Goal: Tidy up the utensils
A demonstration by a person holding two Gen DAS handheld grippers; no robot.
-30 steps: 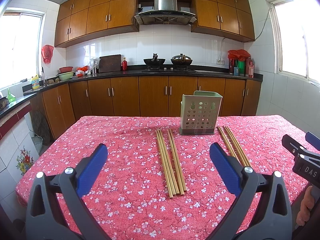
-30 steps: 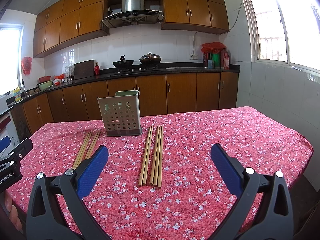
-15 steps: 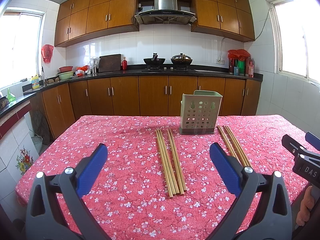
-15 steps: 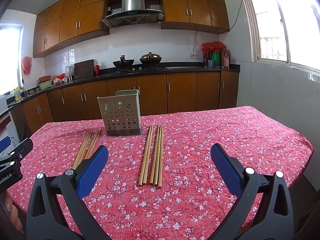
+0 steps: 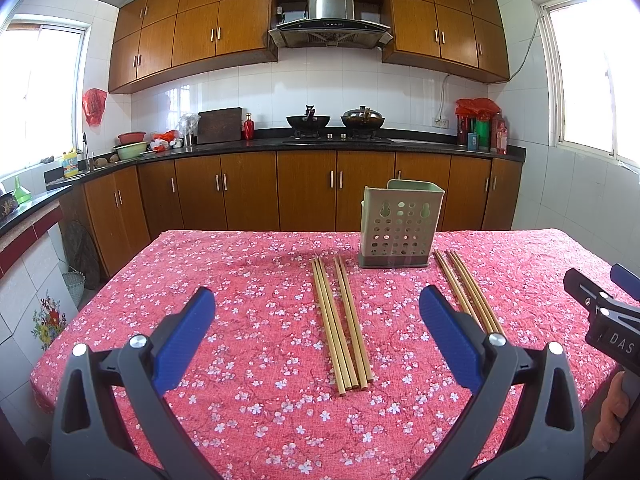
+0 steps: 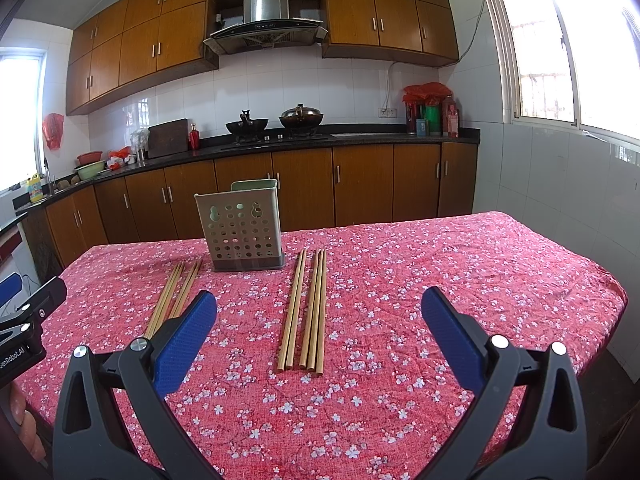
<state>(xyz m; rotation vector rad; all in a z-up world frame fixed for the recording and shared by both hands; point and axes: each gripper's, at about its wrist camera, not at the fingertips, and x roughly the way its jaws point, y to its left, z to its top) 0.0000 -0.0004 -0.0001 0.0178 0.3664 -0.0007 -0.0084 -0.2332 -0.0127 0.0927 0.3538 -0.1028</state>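
Note:
A pale green perforated utensil holder [image 5: 400,226] [image 6: 243,232] stands upright on the red floral tablecloth [image 5: 248,320]. One bundle of bamboo chopsticks [image 5: 342,318] [image 6: 174,298] lies flat to its left, another bundle [image 5: 468,290] [image 6: 306,306] to its right. My left gripper [image 5: 316,320] is open and empty, held above the near table edge, in line with the left bundle. My right gripper [image 6: 318,326] is open and empty, in line with the right bundle. Each gripper shows at the edge of the other's view.
The table's right edge [image 6: 616,300] and left edge [image 5: 96,292] drop to the floor. Kitchen counters with wooden cabinets [image 5: 304,188] run behind the table, with a stove and pots [image 5: 336,122] on top.

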